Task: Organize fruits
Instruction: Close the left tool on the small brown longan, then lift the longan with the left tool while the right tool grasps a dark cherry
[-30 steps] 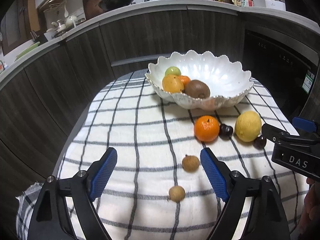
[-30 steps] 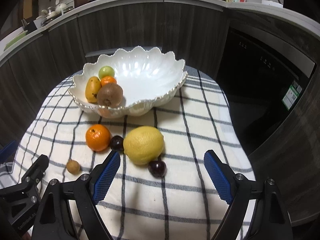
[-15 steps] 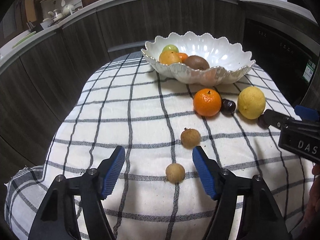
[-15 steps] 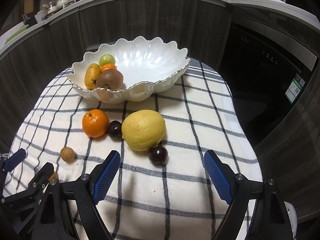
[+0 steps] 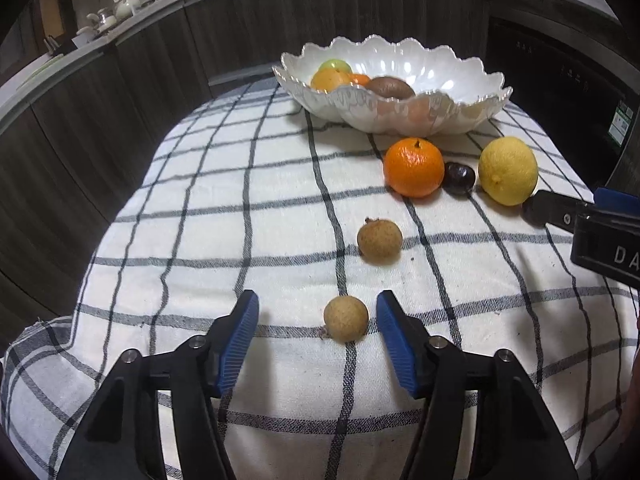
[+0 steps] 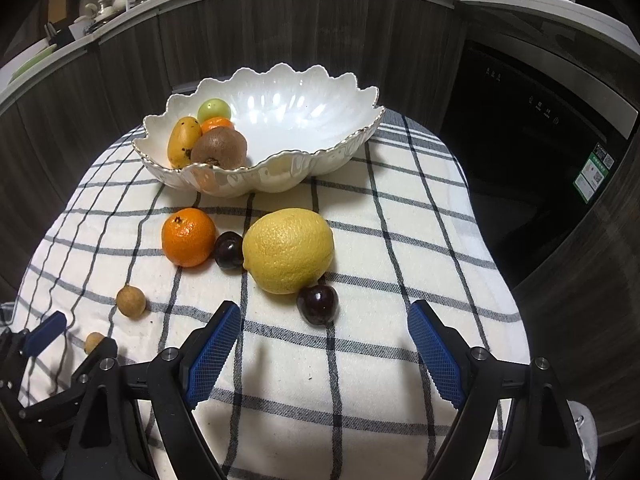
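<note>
Closing left tool [image 5: 316, 322], jaws still apart, on small round tan longan [image 5: 345, 323] between pads; next squeeze, lift.

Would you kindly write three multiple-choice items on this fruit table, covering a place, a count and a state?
1. Where does the near longan lie?
A. In the bowl
B. Between the left hand-held gripper's fingers
C. Beside the lemon

2. How many dark cherries lie on the cloth?
A. Two
B. One
C. Four

3. How is the right hand-held gripper?
A. Shut on the lemon
B. Open and empty
C. Shut on a cherry

Answers: B, the blue pads flank it, just closing, not touching; A, one each side of the lemon; B, wide jaws, nothing between.
</note>
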Demonstrator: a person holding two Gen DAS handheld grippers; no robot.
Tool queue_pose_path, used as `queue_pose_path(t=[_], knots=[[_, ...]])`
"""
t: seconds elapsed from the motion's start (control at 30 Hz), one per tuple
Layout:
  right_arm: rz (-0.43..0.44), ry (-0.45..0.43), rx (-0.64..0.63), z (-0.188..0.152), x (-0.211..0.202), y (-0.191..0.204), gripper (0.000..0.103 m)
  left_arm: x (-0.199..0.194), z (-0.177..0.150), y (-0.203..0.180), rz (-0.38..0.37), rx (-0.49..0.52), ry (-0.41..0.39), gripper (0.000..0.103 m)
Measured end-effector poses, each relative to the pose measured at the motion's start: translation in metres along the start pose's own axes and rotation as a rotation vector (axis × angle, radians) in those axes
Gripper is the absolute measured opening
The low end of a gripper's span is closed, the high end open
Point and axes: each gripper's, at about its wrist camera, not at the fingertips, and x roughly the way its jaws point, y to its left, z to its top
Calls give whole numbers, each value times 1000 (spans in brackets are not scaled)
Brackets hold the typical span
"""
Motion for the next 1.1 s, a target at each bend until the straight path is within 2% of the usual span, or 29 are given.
queue_pose_path(t=[0.1,0.17,0.33,0.7,0.87,0.93,1.1], knots=[[-3,5,-2,-1,1,0,86,2,-1,1,-11,-7,0,52],[-2,5,-3,-1,1,1,86,2,-1,0,-20,-1,-2,46],[3,12,9,-1,4,-2,86,0,0,-2,-33,7,2,24],[8,20,26,-1,12,-9,85,-15,12,-1,-21,3,-73,23],[6,33,45,2,20,-11,74,-16,20,-1,-24,-8,-91,23],[4,46,45,2,25,-12,68,-16,21,-1,-25,-9,-91,23],[10,62,35,3,32,-10,59,-11,22,0,-26,-20,-75,23]])
